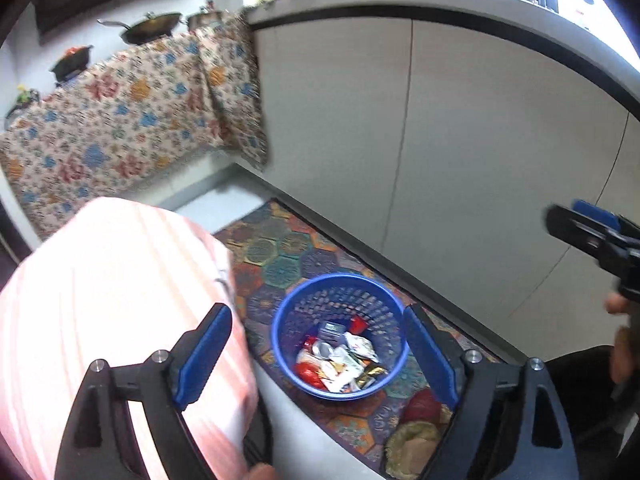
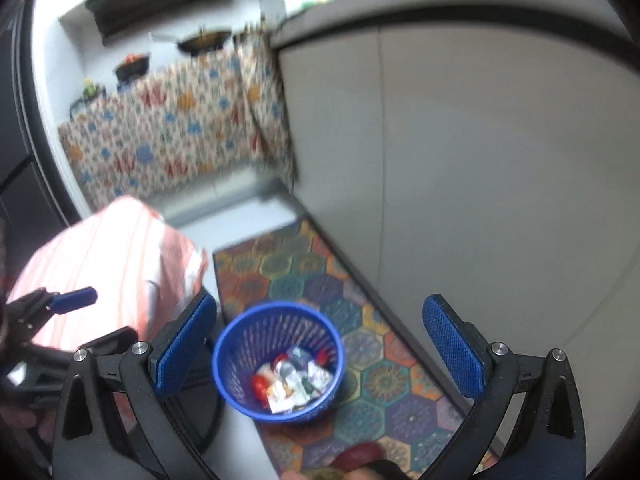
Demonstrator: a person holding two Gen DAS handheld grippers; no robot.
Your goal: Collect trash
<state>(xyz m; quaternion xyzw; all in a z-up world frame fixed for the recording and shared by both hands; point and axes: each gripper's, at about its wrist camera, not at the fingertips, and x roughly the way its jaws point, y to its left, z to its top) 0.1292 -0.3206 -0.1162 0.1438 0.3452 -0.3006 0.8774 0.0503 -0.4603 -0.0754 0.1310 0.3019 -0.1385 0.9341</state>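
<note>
A blue mesh trash basket (image 1: 288,320) stands on a patterned hexagon floor mat (image 1: 280,248), holding several wrappers and packets (image 1: 340,360). My left gripper (image 1: 320,356) is open and empty, held above the basket. The right gripper's tip shows at the right edge of the left wrist view (image 1: 588,228). In the right wrist view the basket (image 2: 236,344) with the trash (image 2: 292,380) lies between the open, empty fingers of my right gripper (image 2: 320,356). The left gripper's blue fingertip (image 2: 74,300) shows at the left.
A pink striped stool or seat (image 1: 112,280) stands left of the basket. Grey cabinet doors (image 1: 460,140) under a counter run along the right of the mat. A floral cloth (image 1: 120,112) hangs below a stove counter with pans (image 1: 152,28). The person's slippered foot (image 1: 416,432) rests on the mat.
</note>
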